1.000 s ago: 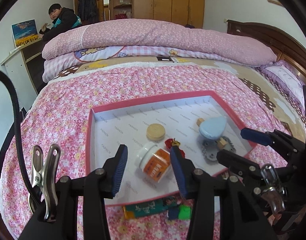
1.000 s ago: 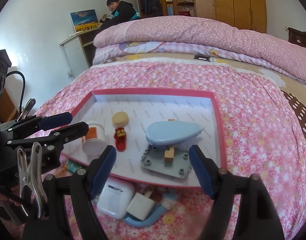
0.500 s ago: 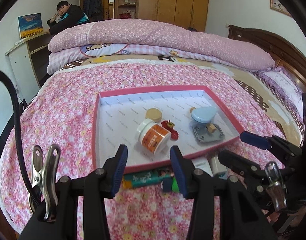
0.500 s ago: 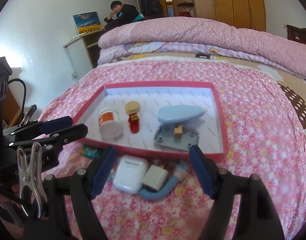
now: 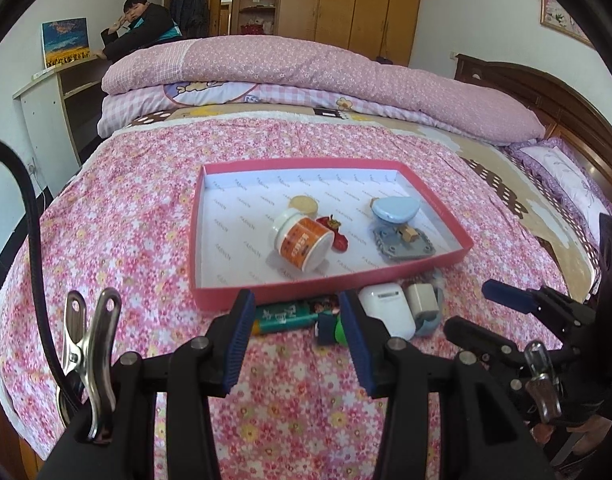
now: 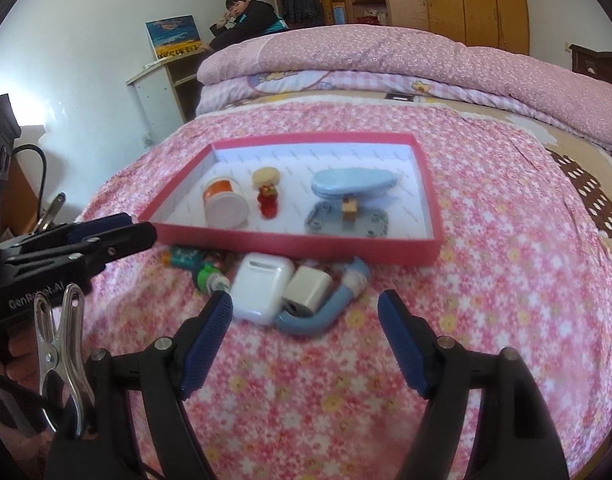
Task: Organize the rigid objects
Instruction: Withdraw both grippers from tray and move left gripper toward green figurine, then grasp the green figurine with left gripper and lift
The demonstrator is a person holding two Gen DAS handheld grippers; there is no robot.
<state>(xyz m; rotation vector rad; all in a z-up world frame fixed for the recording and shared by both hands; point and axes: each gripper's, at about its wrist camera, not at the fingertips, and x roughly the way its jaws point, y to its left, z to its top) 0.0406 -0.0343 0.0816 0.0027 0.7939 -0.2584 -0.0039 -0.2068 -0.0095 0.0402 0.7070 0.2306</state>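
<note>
Orange-labelled jar on its side, cap toward tray's far-left; both grippers' jaws wide, empty.

Both tools farther back from tray

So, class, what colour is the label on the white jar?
Orange, clearest in the left wrist view on the jar.

The pink tray looks like matt cardboard with a white printed-paper lining, resting on a soft floral cloth bedspread. Inside the tray, the orange-labelled jar is glossy plastic; just outside its near wall, the white earbud case is smooth, shiny plastic. Beyond the tray, the headboard is dark polished wood.
</note>
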